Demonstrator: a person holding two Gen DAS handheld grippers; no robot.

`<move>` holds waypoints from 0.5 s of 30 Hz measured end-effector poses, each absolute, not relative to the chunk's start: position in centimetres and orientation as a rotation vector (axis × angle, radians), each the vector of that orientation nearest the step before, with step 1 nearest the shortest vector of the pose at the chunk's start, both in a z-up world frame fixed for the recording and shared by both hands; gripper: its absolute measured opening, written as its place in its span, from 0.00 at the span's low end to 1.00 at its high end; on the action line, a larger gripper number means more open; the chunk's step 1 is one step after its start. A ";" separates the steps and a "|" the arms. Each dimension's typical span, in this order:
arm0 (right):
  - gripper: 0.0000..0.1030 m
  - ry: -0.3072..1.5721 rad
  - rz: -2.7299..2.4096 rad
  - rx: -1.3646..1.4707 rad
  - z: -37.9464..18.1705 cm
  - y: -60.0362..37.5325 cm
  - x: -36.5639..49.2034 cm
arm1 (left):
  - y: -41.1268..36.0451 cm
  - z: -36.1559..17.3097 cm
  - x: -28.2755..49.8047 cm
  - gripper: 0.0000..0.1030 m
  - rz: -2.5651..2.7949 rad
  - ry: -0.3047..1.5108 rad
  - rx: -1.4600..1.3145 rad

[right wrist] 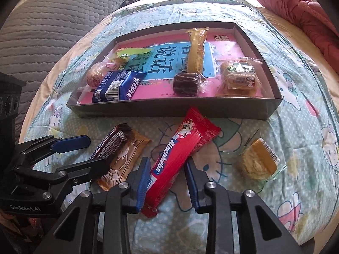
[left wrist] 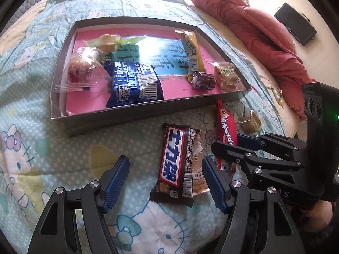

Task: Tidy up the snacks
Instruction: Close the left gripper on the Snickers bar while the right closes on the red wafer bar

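The red Alpenliebe stick (right wrist: pixel 180 158) is lying on the bed's cartoon-cat bedspread (right wrist: pixel 296 127), just in front of the shallow grey box (right wrist: pixel 173 108). Its long axis is running diagonally in the right wrist view, the near end pointing down toward the camera and the far end pointing up and right toward the box's front wall. The right gripper (right wrist: pixel 167 182) is straddling the stick's near half with its jaws drawn in against both sides, pinching the wrapper.

Just left of the stick, a dark brown chocolate bar (left wrist: pixel 178 165) is lying on top of a tan wafer packet (left wrist: pixel 198 169). In the left wrist view its long axis is running almost straight away from the camera. The left gripper (left wrist: pixel 165 184) is hanging over it with its jaws spread wide, one blue pad (left wrist: pixel 117 182) well clear on the left and the other close beside the tan packet; neither is pressing on the bar.

To the right of the red stick, a small clear-wrapped cake (right wrist: pixel 257 160) is sitting apart on the bedspread.

Inside the box, on a pink and blue printed sheet, a blue biscuit packet (right wrist: pixel 118 86), a long yellow packet (right wrist: pixel 196 50) pointing toward the far wall, a dark round sweet (right wrist: pixel 186 83) and several clear-wrapped pastries are lying. A red quilt (left wrist: pixel 243 25) is bunched beyond the box.
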State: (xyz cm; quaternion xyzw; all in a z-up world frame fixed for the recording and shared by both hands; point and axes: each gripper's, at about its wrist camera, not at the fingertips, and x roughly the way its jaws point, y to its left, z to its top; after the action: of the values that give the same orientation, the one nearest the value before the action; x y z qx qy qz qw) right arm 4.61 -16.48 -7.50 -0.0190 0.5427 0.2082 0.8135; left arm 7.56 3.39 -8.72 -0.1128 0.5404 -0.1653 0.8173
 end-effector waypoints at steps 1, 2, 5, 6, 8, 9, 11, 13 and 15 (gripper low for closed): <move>0.33 1.158 0.446 -0.039 -7.6 -16.5 4.7 | 3.3 -8.8 7.6 0.68 -0.353 1.149 -0.241; 0.33 1.158 0.448 -0.037 -7.6 -16.6 4.7 | 3.3 -8.7 7.7 0.65 -0.355 1.144 -0.243; 0.33 1.158 0.453 -0.033 -7.7 -16.7 4.8 | 3.0 -9.0 8.0 0.53 -0.371 1.151 -0.251; 0.33 1.161 0.455 -0.033 -7.8 -16.7 4.9 | 2.9 -9.1 8.0 0.50 -0.379 1.157 -0.252; 0.33 1.164 0.458 -0.032 -7.9 -16.7 5.0 | 2.5 -9.2 8.2 0.44 -0.394 1.163 -0.258; 0.33 1.164 0.459 -0.034 -7.9 -16.6 5.1 | 2.3 -9.3 8.3 0.43 -0.399 1.164 -0.260; 0.33 1.162 0.463 -0.039 -8.0 -16.4 5.2 | 1.9 -9.4 8.4 0.43 -0.412 1.166 -0.264; 0.33 1.162 0.467 -0.038 -8.2 -16.3 5.3 | 1.5 -9.7 8.6 0.41 -0.418 1.171 -0.268; 0.33 1.171 0.477 -0.014 -8.5 -16.6 5.6 | 1.4 -9.8 8.7 0.29 -0.421 1.168 -0.275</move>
State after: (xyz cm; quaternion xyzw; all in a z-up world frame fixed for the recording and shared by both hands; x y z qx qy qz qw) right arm 5.62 -16.63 -8.52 -0.0065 0.5473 0.2231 0.8066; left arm 8.73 1.45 -9.78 -0.1282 0.5453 -0.1964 0.8047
